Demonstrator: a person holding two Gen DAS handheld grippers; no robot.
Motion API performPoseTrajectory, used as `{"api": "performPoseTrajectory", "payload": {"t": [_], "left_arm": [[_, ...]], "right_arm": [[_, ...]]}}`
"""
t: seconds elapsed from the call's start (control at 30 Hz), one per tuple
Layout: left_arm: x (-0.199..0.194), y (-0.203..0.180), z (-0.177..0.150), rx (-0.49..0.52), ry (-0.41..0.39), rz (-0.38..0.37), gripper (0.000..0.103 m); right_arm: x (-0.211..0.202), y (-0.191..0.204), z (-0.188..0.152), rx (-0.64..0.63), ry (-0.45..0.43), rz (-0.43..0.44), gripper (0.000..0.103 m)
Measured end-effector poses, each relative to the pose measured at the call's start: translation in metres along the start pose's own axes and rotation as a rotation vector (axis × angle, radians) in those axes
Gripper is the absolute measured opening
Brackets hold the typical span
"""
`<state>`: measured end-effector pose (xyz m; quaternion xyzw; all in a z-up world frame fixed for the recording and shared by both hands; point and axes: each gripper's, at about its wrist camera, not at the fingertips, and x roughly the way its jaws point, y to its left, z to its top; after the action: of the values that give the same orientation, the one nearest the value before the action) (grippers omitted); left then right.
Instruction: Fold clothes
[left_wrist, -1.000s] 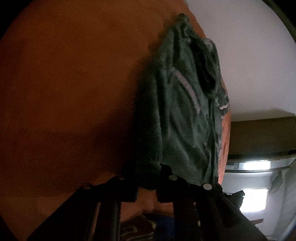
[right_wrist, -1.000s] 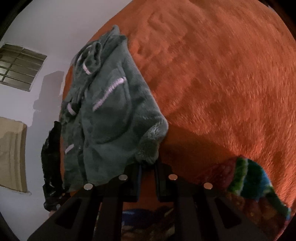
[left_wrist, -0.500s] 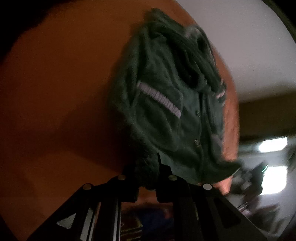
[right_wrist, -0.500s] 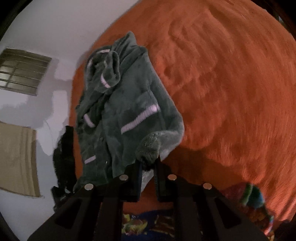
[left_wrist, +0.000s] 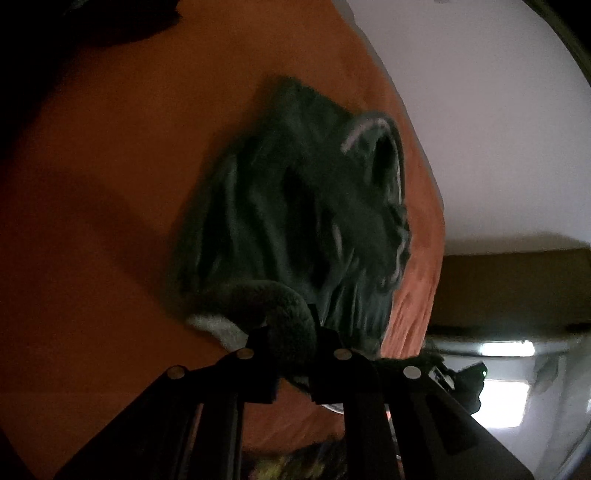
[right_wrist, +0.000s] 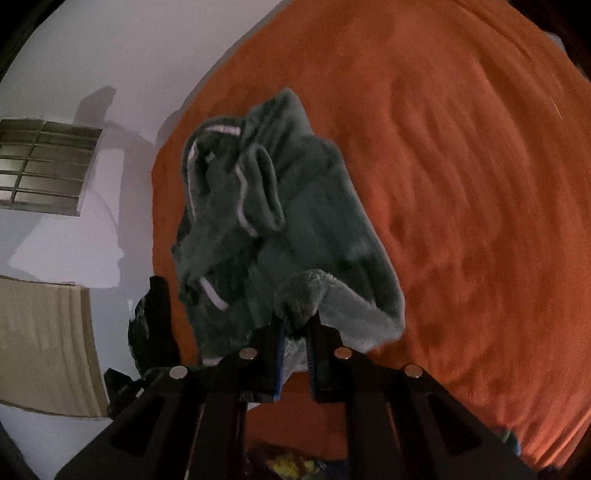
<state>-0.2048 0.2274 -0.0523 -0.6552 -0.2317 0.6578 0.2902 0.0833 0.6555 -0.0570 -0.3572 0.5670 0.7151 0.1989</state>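
Both grippers have a bit of the fuzzy green jacket (right_wrist: 295, 221) pinched: left gripper (left_wrist: 291, 336) clamps a rolled hem edge, right gripper (right_wrist: 295, 325) a fluffy corner. Jacket is bunched up, lifted over the orange blanket (right_wrist: 461, 184).

**My two grippers, up close**

I'm seeing the left gripper (left_wrist: 290, 345) showing as matte black with four round silver studs. The right gripper (right_wrist: 295, 332) is looking the same, its fingers (right_wrist: 277, 354) carrying blue ribbed inner pads.
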Motion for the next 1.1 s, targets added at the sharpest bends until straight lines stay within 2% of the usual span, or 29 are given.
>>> {"api": "performPoseTrajectory", "payload": {"t": [0.07,0.3,0.43,0.5,0.67,0.73,0.77,0.83,0.87,0.93,0.97,1.0,1.07,1.1], "left_arm": [[0.008,-0.019,0.035,-0.008,0.000,-0.014,0.011],[0.008,-0.069,0.135,-0.001,-0.139,-0.013,0.011],[0.027,-0.086,0.206,-0.018,-0.202,0.009,0.011],[0.046,-0.091,0.242,-0.035,-0.227,0.022,0.011],[0.116,-0.100,0.303,-0.012,-0.238,0.104,0.012],[0.136,-0.097,0.319,-0.025,-0.217,0.070,0.012],[0.146,-0.095,0.325,-0.022,-0.177,0.032,0.013],[0.156,-0.091,0.333,-0.018,-0.109,0.033,0.021],[0.156,-0.085,0.337,-0.021,-0.082,0.057,0.022],[0.144,-0.075,0.341,-0.046,-0.095,0.013,0.023],[0.130,-0.070,0.343,-0.048,-0.133,-0.029,0.024],[0.118,-0.068,0.343,-0.032,-0.161,-0.042,0.026],[0.093,-0.066,0.344,0.032,-0.202,-0.055,0.029],[0.085,-0.066,0.341,0.049,-0.210,-0.042,0.034]], "right_arm": [[0.006,0.018,0.027,-0.034,-0.038,-0.014,0.009],[0.025,0.080,0.122,-0.154,-0.171,-0.063,0.009],[0.039,0.115,0.178,-0.215,-0.246,-0.093,0.009],[0.066,0.125,0.215,-0.228,-0.277,-0.123,0.009],[0.140,0.110,0.279,-0.168,-0.251,-0.146,0.009],[0.170,0.101,0.303,-0.138,-0.235,-0.152,0.010],[0.179,0.097,0.312,-0.122,-0.225,-0.154,0.011],[0.179,0.089,0.317,-0.088,-0.198,-0.151,0.023],[0.180,0.085,0.320,-0.071,-0.185,-0.150,0.027],[0.180,0.077,0.325,-0.037,-0.158,-0.147,0.031],[0.181,0.073,0.328,-0.020,-0.145,-0.146,0.036],[0.173,0.070,0.329,-0.018,-0.156,-0.147,0.057],[0.137,0.070,0.321,-0.060,-0.241,-0.142,0.077],[0.124,0.070,0.315,-0.081,-0.265,-0.138,0.079]]}}
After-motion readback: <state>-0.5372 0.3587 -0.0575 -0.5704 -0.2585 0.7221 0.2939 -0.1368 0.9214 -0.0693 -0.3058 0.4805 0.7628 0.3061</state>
